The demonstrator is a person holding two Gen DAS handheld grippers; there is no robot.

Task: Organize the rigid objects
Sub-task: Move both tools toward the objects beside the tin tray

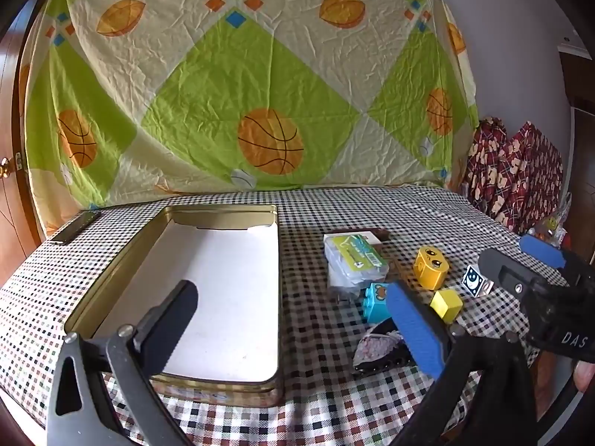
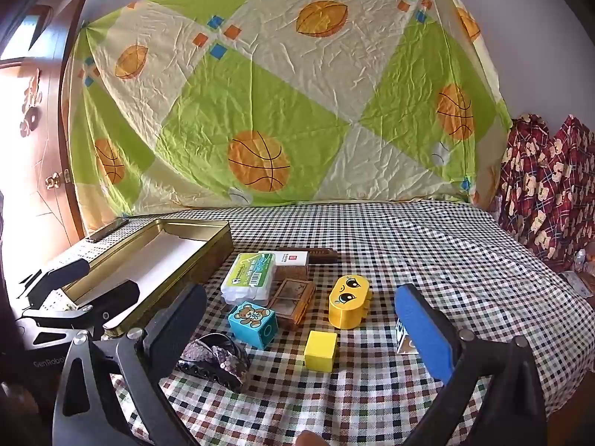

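**Both grippers held wide over the checked table**

A wrinkled bedsheet (image 2: 282,111) printed with basketballs hangs as the backdrop behind a table covered in a small-checked cloth (image 2: 427,260). A wooden door (image 2: 41,141) stands at the left, and red patterned fabric (image 2: 546,193) is heaped at the right.

A gold-rimmed metal tin (image 1: 223,290) with a white floor lies open on the left half of the table. The left gripper (image 1: 293,319) hovers low above its near end, pointing forward and roughly level; its jaws are spread wide with nothing between them, the dark finger over the tin's floor and the blue-padded finger over the cloth beside the toys.

The right gripper (image 2: 301,319) is held to the right of the tin, also level and low, jaws fully released and empty. Between and ahead of its fingers sit the loose items: a small yellow cube (image 2: 320,350), a blue bear block (image 2: 253,324), a yellow cartoon-eyed block (image 2: 349,301), a clear plastic box (image 2: 248,278) with a green label, a brown framed box (image 2: 293,303) just beside it, and a sequined dark hair clip (image 2: 215,360) nearest the dark finger. A moon-print cube (image 1: 476,280) sits close against the blue finger, partly hidden by it in the right wrist view.
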